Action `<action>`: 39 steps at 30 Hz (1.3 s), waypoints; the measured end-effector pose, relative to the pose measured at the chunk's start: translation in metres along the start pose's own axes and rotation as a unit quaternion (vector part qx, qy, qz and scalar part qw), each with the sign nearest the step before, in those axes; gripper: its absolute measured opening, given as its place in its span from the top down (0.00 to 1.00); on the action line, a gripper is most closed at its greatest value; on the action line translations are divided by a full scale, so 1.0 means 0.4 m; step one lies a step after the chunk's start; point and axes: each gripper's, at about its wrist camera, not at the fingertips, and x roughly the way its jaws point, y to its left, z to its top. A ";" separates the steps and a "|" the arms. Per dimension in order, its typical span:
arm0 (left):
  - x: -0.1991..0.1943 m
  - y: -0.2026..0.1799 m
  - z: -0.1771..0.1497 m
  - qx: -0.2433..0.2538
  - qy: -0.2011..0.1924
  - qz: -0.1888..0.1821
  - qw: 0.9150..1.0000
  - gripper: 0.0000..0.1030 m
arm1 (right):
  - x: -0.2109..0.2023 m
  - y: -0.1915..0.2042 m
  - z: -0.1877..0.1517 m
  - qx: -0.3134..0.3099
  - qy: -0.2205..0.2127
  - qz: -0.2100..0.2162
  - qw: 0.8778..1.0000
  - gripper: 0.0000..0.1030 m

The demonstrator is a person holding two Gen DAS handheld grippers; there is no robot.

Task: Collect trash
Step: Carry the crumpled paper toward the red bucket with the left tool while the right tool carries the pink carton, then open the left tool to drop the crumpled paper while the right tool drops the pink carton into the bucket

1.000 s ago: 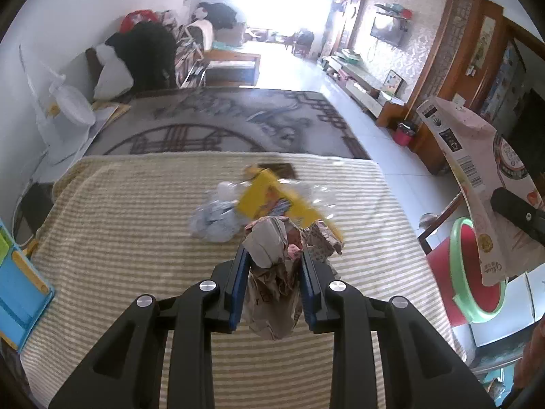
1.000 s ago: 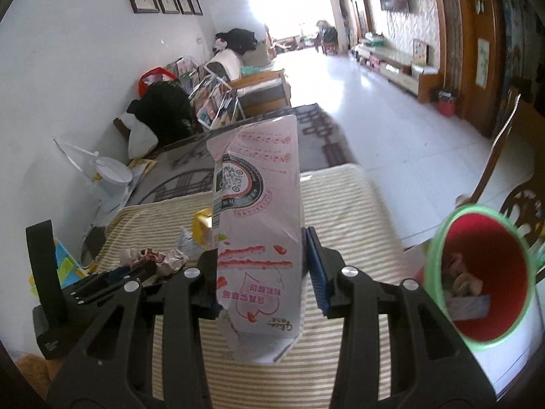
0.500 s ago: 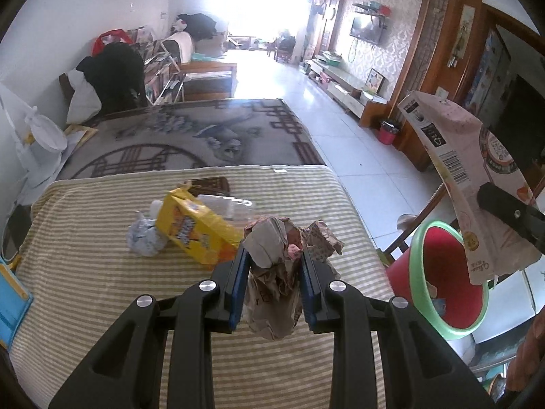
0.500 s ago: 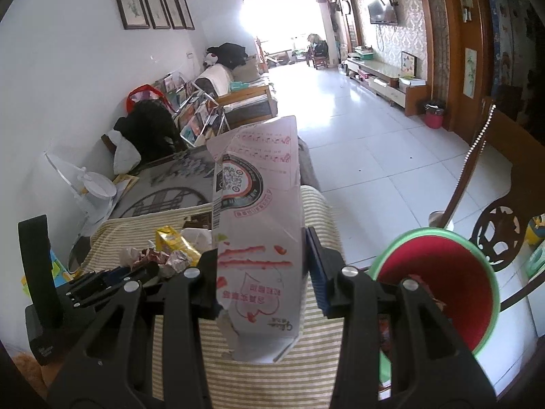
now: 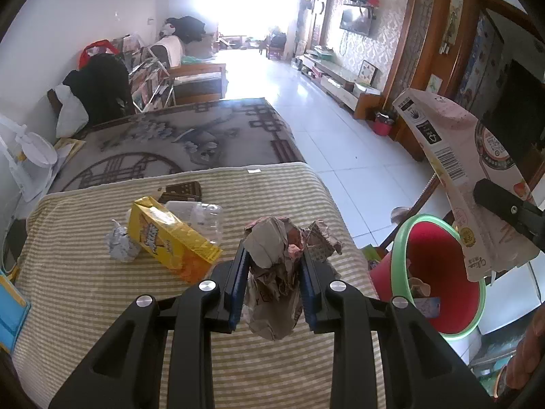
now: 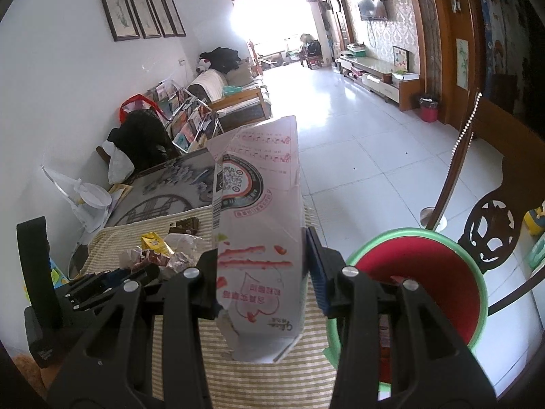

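Note:
My left gripper (image 5: 272, 266) is shut on a crumpled brown paper wad (image 5: 272, 272), held above the striped table (image 5: 85, 289) near its right edge. My right gripper (image 6: 260, 269) is shut on a pink and white carton (image 6: 259, 225); the carton also shows in the left wrist view (image 5: 470, 184), above the red bin. The red bin with a green rim (image 5: 439, 266) stands beside the table's right side, with some trash inside; it also shows in the right wrist view (image 6: 422, 279). On the table lie a yellow snack box (image 5: 170, 235), a clear plastic bottle (image 5: 201, 214) and a foil ball (image 5: 119, 245).
A dark wrapper (image 5: 180, 191) lies at the table's far edge. A wooden chair (image 6: 490, 225) stands behind the bin. A blue object (image 5: 10, 310) sits at the table's left edge. A patterned rug (image 5: 177, 139) and white tiled floor lie beyond.
Both grippers have swung right toward the bin with their loads. The bin now looks larger and closer in both views; the table trash has shifted left in the left wrist view.

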 end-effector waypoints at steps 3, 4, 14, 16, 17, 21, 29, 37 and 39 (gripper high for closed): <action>0.006 -0.016 0.003 0.004 0.002 -0.002 1.000 0.75 | -0.001 -0.013 0.001 0.005 0.000 -0.004 1.000 0.61; 0.008 -0.025 0.005 0.006 0.002 -0.002 1.000 0.75 | -0.001 -0.021 0.001 0.006 0.001 -0.005 1.000 0.61; 0.029 -0.112 0.017 0.032 0.006 -0.018 0.999 0.75 | -0.011 -0.099 -0.005 0.024 0.001 -0.022 0.999 0.61; 0.032 -0.131 0.019 0.038 0.007 -0.021 0.999 0.75 | -0.015 -0.112 -0.005 0.029 0.000 -0.023 0.999 0.61; 0.033 -0.138 0.019 0.040 0.007 -0.022 0.999 0.75 | -0.018 -0.118 -0.005 0.031 0.000 -0.024 0.999 0.61; 0.038 -0.173 0.023 0.049 0.009 -0.029 0.998 0.75 | -0.029 -0.141 -0.006 0.038 -0.004 -0.031 0.999 0.62; 0.060 -0.256 0.025 0.075 0.015 -0.041 0.996 0.75 | -0.062 -0.209 -0.019 0.062 -0.013 -0.050 0.997 0.61; 0.095 -0.337 0.018 0.083 0.033 -0.073 0.993 0.75 | -0.073 -0.281 -0.044 0.081 -0.003 -0.078 0.994 0.61; 0.103 -0.355 0.015 0.086 0.037 -0.080 0.992 0.75 | -0.075 -0.296 -0.052 0.085 0.000 -0.083 0.993 0.61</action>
